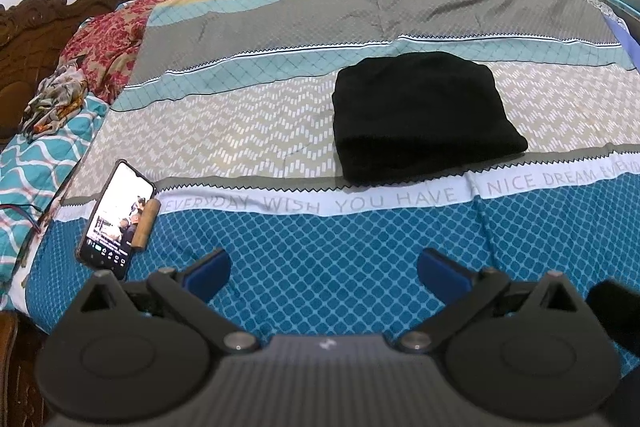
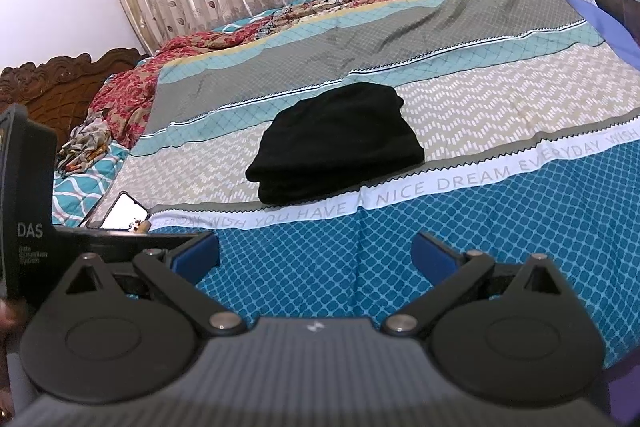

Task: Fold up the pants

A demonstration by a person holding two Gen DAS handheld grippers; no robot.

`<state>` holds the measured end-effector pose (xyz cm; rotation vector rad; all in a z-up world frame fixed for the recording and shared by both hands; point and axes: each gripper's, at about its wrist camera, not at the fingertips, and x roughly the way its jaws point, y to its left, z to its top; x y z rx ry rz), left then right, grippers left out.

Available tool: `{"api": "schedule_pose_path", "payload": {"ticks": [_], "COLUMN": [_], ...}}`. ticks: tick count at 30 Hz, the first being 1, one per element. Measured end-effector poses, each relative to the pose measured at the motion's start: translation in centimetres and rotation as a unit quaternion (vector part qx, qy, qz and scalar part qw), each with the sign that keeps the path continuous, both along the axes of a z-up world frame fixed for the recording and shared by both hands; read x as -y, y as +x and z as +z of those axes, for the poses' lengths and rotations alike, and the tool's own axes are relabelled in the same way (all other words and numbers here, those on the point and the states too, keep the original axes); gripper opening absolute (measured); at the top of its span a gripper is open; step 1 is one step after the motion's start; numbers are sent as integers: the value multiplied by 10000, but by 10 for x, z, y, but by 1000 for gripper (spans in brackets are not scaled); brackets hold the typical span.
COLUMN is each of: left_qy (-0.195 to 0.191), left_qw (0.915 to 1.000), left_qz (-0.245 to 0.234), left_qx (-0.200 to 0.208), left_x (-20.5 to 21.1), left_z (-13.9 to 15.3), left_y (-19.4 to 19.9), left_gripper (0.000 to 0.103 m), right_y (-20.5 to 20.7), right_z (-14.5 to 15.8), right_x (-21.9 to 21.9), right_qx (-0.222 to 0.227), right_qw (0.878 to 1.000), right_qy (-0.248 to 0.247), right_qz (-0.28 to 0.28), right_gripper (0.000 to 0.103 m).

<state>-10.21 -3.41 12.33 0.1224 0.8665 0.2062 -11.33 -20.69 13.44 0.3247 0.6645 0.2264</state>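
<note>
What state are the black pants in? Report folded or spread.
Folded. The black pants lie as a compact stacked bundle on the bedspread, layered edges showing at the near side in the right wrist view; neither open claw touches them.

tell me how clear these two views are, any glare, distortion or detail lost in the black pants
Left wrist view: fisheye bends the bedsheet bands and darkens the corners; the phone screen glows bright but shows a picture; the folded pants read as near-flat black. Right wrist view: same bending, phone screen blown out white, pants folds barely visible at the near edge.
</note>
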Motion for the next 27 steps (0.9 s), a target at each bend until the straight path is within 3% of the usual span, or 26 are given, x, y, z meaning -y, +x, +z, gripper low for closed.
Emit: {"api": "schedule_pose_path", "payload": {"ticks": [27], "left_qy": [194], "left_qw": [9998], "left_qz": [-5], "left_qx": [36], "left_x": [-1], "left_z": [3], "left_y": [5], "left_gripper": [103], "right_y": [-1], "right_z": [-1], "right_x": [0], "right_qx": [36], "right_qw": [10000], "right_qy": [73], "right_qz": [57], "right_gripper": [103]}}
